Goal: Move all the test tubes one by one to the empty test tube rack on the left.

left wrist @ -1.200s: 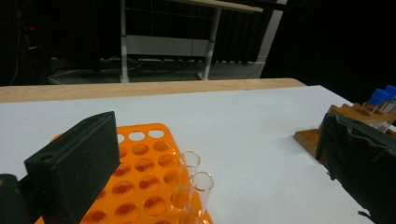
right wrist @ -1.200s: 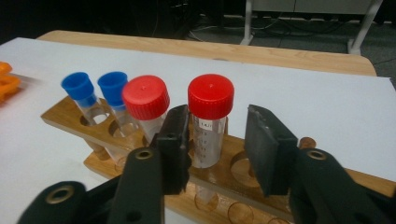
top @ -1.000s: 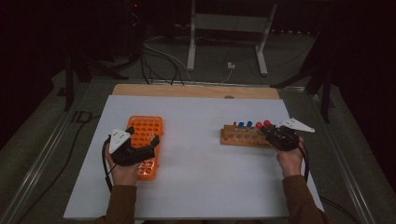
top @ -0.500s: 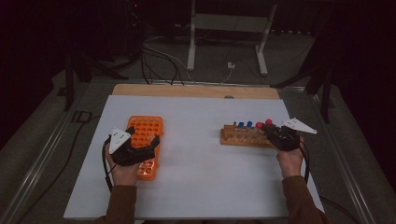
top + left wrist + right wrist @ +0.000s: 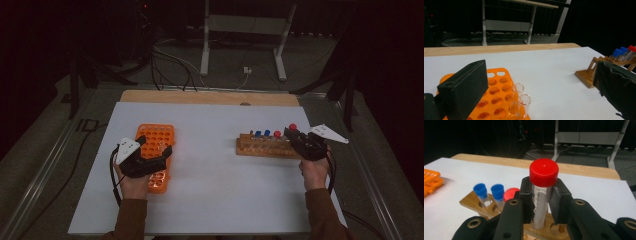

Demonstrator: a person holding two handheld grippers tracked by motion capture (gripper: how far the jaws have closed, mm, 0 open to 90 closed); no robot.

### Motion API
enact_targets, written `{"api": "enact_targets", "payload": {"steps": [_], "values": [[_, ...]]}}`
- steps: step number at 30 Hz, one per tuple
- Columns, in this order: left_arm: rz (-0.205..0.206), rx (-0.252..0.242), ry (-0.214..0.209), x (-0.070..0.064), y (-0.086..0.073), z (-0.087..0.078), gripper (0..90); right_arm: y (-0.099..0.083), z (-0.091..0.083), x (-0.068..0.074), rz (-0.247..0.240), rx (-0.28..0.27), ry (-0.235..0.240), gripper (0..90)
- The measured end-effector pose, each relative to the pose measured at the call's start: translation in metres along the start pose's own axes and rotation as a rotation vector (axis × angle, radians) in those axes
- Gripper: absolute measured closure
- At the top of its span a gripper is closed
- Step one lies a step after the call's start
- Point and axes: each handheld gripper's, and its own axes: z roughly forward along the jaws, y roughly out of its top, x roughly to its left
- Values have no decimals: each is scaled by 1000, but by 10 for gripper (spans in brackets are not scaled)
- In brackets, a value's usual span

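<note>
While my right gripper [image 5: 541, 206] clamps the red-capped tube [image 5: 543, 192] mid-frame over the wooden rack [image 5: 481, 203], next lift straight (left gripper [image 5: 534, 85] jaws apart).

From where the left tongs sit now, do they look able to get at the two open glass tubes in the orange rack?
Probably yes: the left tongs are open over the orange rack, the glass tubes stand between their jaws, and nothing blocks them.

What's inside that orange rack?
Two clear, uncapped tubes stand in the orange rack; its other visible holes are empty. The left gripper covers some.
</note>
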Motion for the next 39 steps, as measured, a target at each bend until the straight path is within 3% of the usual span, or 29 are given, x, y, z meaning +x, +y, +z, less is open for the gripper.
{"api": "enact_targets", "payload": {"steps": [5,9,21,28,32,36,39], "values": [[2,17,1,-1,0,0,7,7,-7,2,-5,-15,12,742],[3,25,7,-2,0,2,7,12,-10,6,-40,-10,8,742],[6,15,-3,-4,2,2,7,20,-22,14,-83,-11,31,740],[4,10,-13,-5,3,1,7,20,-25,21,-105,0,63,740],[8,2,-18,-7,5,1,7,22,-27,29,-106,4,106,740],[23,4,-21,-10,6,2,7,23,-27,40,-131,4,130,740],[62,15,-21,-13,5,4,7,23,-24,48,-147,6,145,741]]}}
